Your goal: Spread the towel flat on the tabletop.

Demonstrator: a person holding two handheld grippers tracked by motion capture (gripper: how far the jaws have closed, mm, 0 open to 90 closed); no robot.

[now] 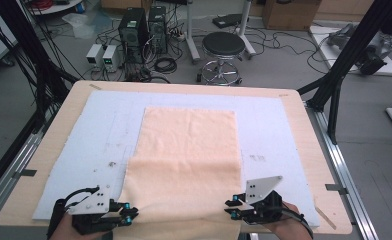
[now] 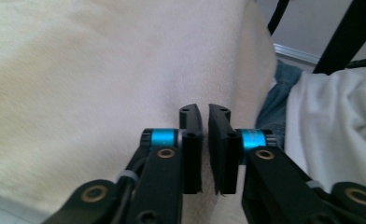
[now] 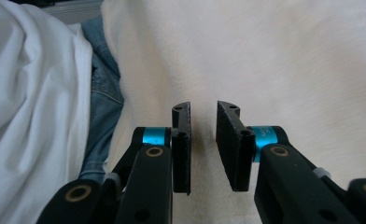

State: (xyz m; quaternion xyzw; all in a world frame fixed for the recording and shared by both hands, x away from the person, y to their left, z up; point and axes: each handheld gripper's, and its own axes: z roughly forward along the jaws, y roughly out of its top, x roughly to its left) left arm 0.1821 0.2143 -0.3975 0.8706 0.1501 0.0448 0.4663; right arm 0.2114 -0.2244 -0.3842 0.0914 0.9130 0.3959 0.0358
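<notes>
A peach cloth (image 1: 189,145) lies spread on a pale blue mat (image 1: 99,125). Its near part is folded over and drapes past the table's front edge. My left gripper (image 1: 132,212) rests at the cloth's near left edge and points inward. In the left gripper view the left gripper (image 2: 204,116) hovers over the cloth (image 2: 102,70) with only a slim gap between its jaws and nothing in it. My right gripper (image 1: 228,207) sits at the near right edge. In the right gripper view the right gripper (image 3: 203,112) stands open over the cloth (image 3: 288,56) with a wider gap, holding nothing.
The mat covers a wooden table (image 1: 304,150). The person's white shirt (image 3: 31,93) and jeans (image 3: 104,107) are close behind the hanging cloth edge. A stool (image 1: 223,47), computer towers (image 1: 134,30) and cables stand on the floor beyond the table's far side.
</notes>
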